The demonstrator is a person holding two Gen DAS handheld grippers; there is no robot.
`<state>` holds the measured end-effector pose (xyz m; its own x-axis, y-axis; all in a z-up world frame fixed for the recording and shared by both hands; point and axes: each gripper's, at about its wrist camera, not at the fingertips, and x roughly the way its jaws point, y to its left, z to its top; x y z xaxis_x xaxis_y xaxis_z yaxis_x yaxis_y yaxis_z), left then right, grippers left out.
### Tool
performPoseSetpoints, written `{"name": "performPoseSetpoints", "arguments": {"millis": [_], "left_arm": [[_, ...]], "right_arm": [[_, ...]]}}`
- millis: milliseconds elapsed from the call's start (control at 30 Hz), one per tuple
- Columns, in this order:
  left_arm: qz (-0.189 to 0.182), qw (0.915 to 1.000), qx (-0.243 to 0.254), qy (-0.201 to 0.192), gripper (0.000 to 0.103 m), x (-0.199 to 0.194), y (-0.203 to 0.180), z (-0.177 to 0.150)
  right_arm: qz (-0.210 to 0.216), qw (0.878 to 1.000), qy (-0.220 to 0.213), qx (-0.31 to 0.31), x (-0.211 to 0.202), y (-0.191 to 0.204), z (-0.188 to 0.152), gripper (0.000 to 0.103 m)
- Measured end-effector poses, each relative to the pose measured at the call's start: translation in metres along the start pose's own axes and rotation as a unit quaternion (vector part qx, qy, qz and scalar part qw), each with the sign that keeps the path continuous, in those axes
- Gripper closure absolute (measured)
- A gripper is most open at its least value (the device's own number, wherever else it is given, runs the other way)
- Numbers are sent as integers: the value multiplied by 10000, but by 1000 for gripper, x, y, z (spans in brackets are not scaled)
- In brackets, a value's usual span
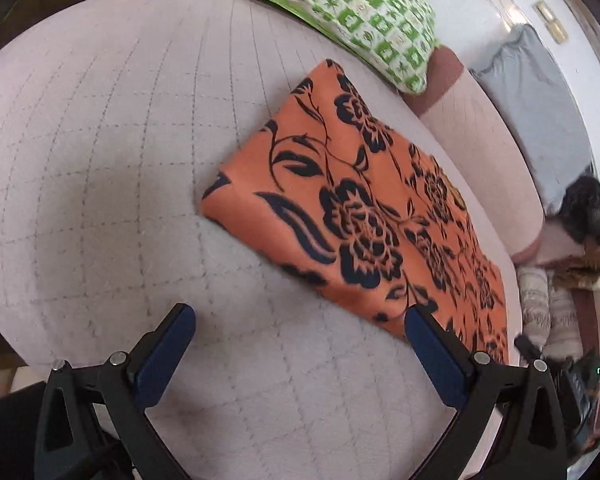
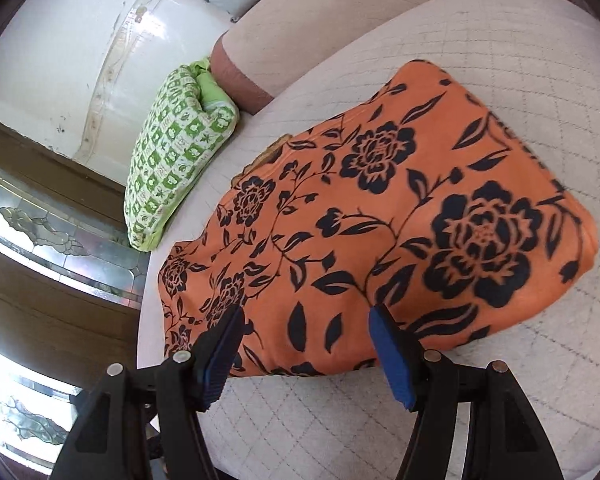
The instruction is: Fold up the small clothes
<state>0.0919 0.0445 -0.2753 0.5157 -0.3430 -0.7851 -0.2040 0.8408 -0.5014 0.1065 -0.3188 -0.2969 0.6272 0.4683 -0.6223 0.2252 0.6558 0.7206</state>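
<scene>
The folded cloth (image 1: 364,216) is laid flat on the quilt (image 1: 100,160), ahead of both sets of jaws. Left gripper (image 1: 300,320) and right gripper (image 2: 306,320) are spread apart, nothing grasped.

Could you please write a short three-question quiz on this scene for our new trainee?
1. True or false: the left gripper is shut on the orange floral cloth.
2. What lies on the quilted surface beyond the orange cloth? A) green-and-white patterned bundle B) a shoe C) a book
3. Fill in: the right gripper's jaws stand ____, with nothing clamped between them.

Key: 1 false; 2 A, the green-and-white patterned bundle; 3 open.
</scene>
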Motion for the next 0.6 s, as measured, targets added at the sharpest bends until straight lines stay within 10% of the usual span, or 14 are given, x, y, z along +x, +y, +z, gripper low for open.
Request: {"name": "performPoseSetpoints", "arguments": {"millis": [367,433,500,600], "left_arm": [[-512,9948,-539,-701,1,37,-16,43],[-547,9951,-427,-700,18,36,-18,41],[-474,9968,-336,-556,57,42,-19,43],[-596,9958,-467,-518,59,46,-13,43]], "right_arm": [[134,9998,136,111,21,-3,5,35],[310,9995,59,5,21,3,5,37],[554,9981,-85,-237,21,18,3,62],[744,9958,-49,-533,32,41,-2,66]]}}
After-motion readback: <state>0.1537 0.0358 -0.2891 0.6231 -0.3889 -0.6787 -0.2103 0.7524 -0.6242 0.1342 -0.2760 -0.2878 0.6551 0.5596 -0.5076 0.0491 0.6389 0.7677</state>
